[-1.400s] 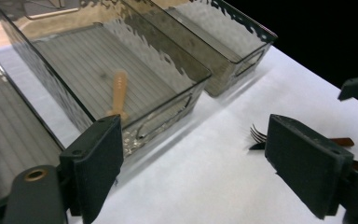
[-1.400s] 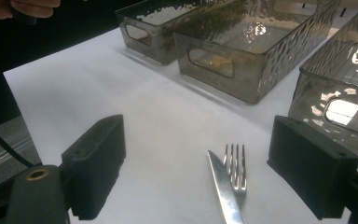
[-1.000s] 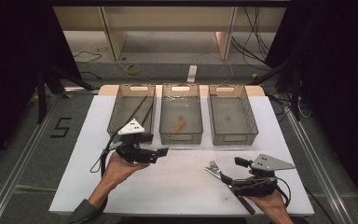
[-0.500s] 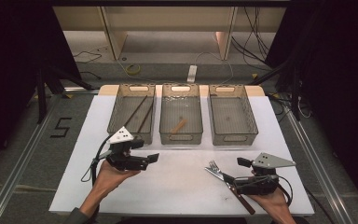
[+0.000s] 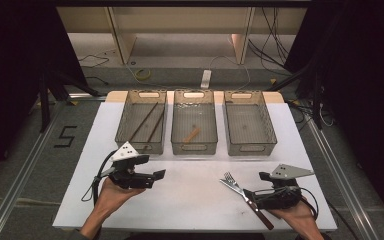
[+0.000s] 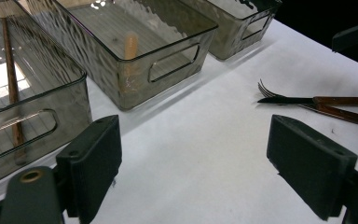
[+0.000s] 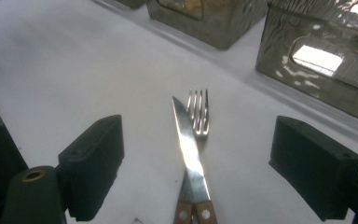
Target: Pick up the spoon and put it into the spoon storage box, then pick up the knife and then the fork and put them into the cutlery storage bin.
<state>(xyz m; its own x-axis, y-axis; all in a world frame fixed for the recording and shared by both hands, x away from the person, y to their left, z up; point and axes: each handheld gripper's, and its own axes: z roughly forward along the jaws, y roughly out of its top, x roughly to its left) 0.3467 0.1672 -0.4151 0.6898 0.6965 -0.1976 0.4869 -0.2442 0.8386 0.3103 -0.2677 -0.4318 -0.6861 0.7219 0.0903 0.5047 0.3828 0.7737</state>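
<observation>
While right claw [image 7: 196, 168] gapes, knife [image 7: 189, 149] crosses fork [image 7: 198, 114].

A knife [image 7: 189, 154] lies crossed over a fork [image 7: 198, 114] between my jaws, lower centre of frame; both have riveted wooden handles, tips pointing up-frame.
</observation>
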